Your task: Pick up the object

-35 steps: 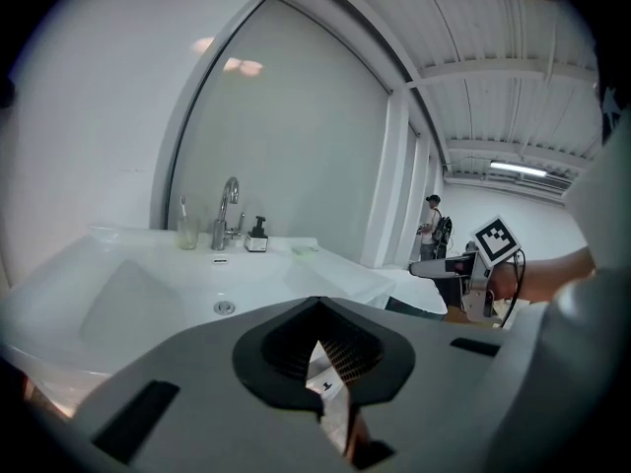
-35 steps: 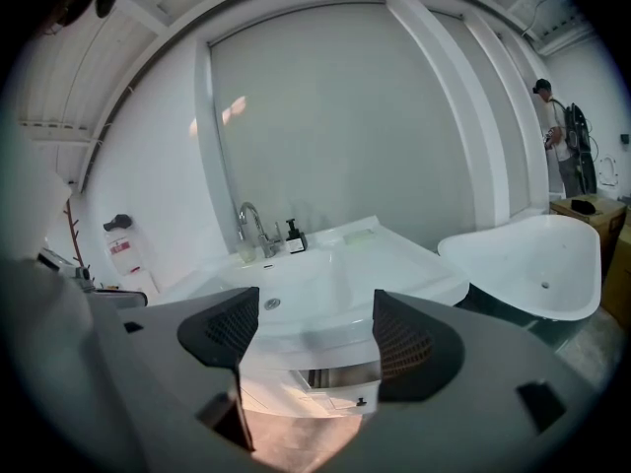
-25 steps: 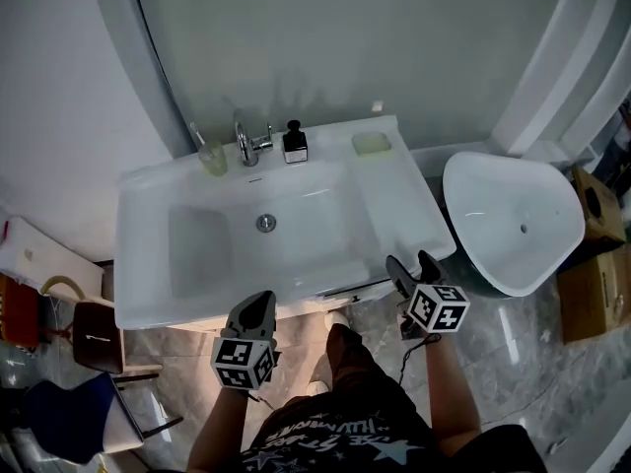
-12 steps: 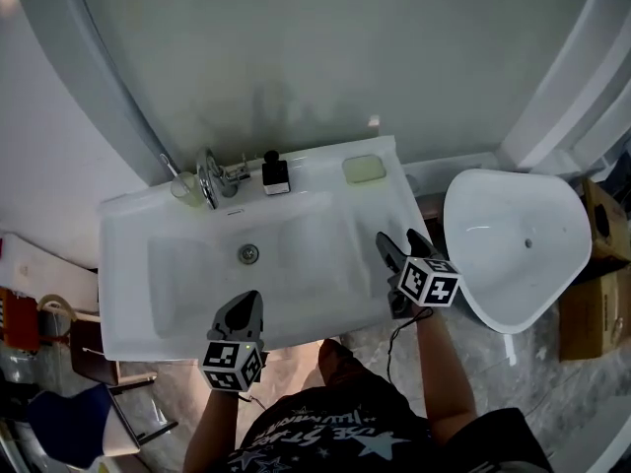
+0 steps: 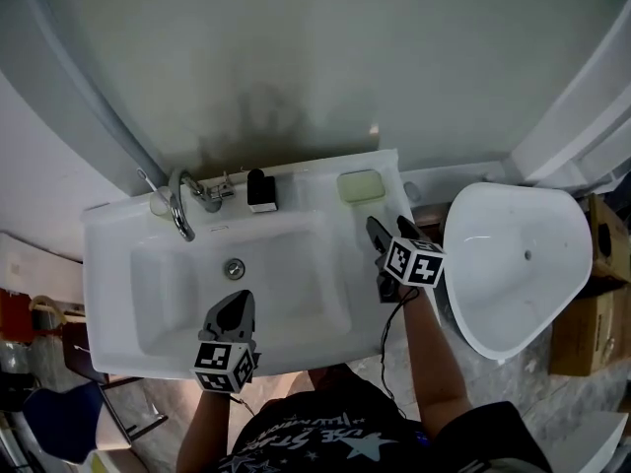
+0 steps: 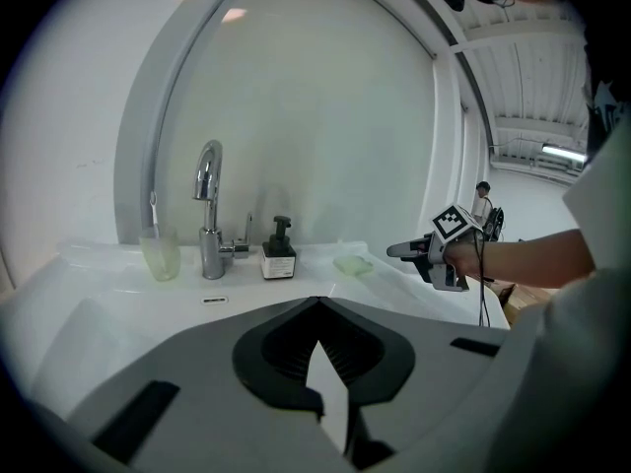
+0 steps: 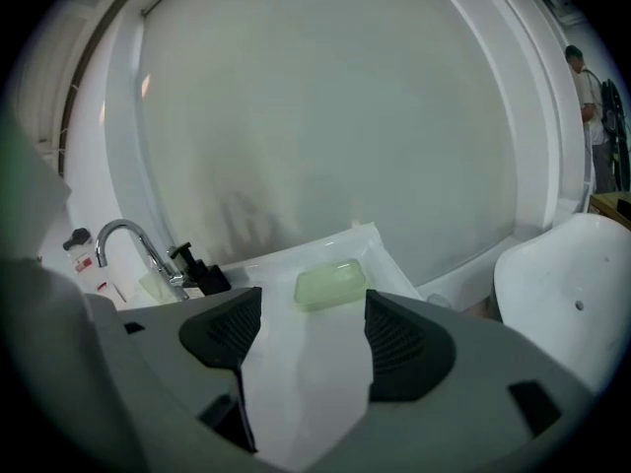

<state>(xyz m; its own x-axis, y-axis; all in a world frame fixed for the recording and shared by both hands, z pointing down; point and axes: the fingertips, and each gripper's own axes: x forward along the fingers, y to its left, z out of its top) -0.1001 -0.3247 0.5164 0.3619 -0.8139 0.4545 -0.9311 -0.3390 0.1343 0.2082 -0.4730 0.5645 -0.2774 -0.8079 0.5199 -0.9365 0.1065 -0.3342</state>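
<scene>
A pale green soap bar (image 5: 361,185) (image 7: 330,284) (image 6: 352,263) lies on the back right ledge of the white sink (image 5: 108,294). My right gripper (image 5: 380,233) (image 7: 311,318) is open over the sink's right ledge. It points at the soap, which shows just beyond the gap between the jaws, a short way off and not touched. My left gripper (image 5: 230,306) (image 6: 320,308) hovers over the front of the basin with its jaws close together and nothing between them.
Along the back ledge stand a chrome faucet (image 5: 182,210) (image 6: 207,210), a black pump bottle (image 5: 261,191) (image 6: 279,254) and a cup (image 5: 161,203) (image 6: 160,254) with a toothbrush. A white toilet bowl (image 5: 518,264) sits right of the sink, with cardboard boxes (image 5: 592,313) beyond.
Both grippers have come forward from in front of the sink to over it. The right one has moved up along the right ledge toward the soap.
</scene>
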